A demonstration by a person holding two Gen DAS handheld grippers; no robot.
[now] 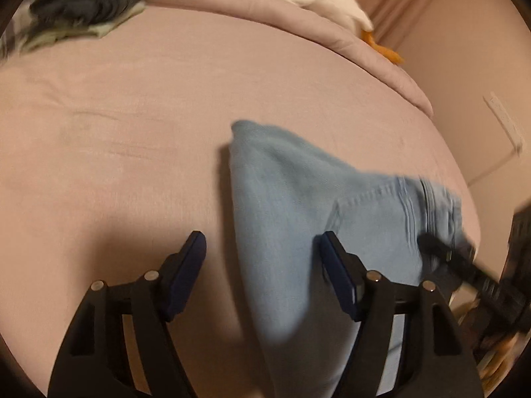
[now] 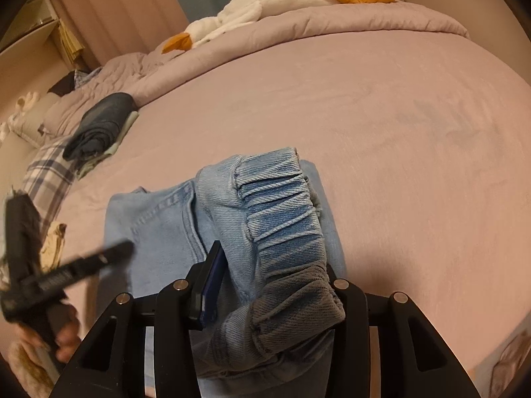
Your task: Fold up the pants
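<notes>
The light blue pants (image 2: 186,232) lie folded on the pink bed sheet (image 2: 398,139), near the front edge of the bed, well apart from the things at its far side.

The right hand-held gripper (image 2: 272,285) is clamped on the bunched, gathered band of the pants (image 2: 282,205): the denim roll fills the gap between its two fingers, the blue pad of the near finger (image 2: 212,285) pressed against the cloth, the other finger mostly hidden behind the fold. The jaws stand at a middling width, held apart by the thick cloth. In the left wrist view this gripper shows as a dark blurred shape at the right end of the pants (image 1: 298,205), touching the cloth there.

The left hand-held gripper (image 1: 262,255) stands wide with nothing pinched. One finger hangs over bare sheet just beside the left edge of the pants; the other is over the denim. The folded edge of the cloth runs up between the two pads, and whether either pad touches it cannot be told. In the right wrist view this gripper (image 2: 109,255) is a blurred dark bar over the left part of the pants, with a person's hand (image 2: 63,341) below it.

At the far side of the bed lie a dark folded garment (image 2: 99,126), a white plush goose (image 2: 265,3) with orange beak and feet, and a rumpled quilt (image 2: 365,16).
</notes>
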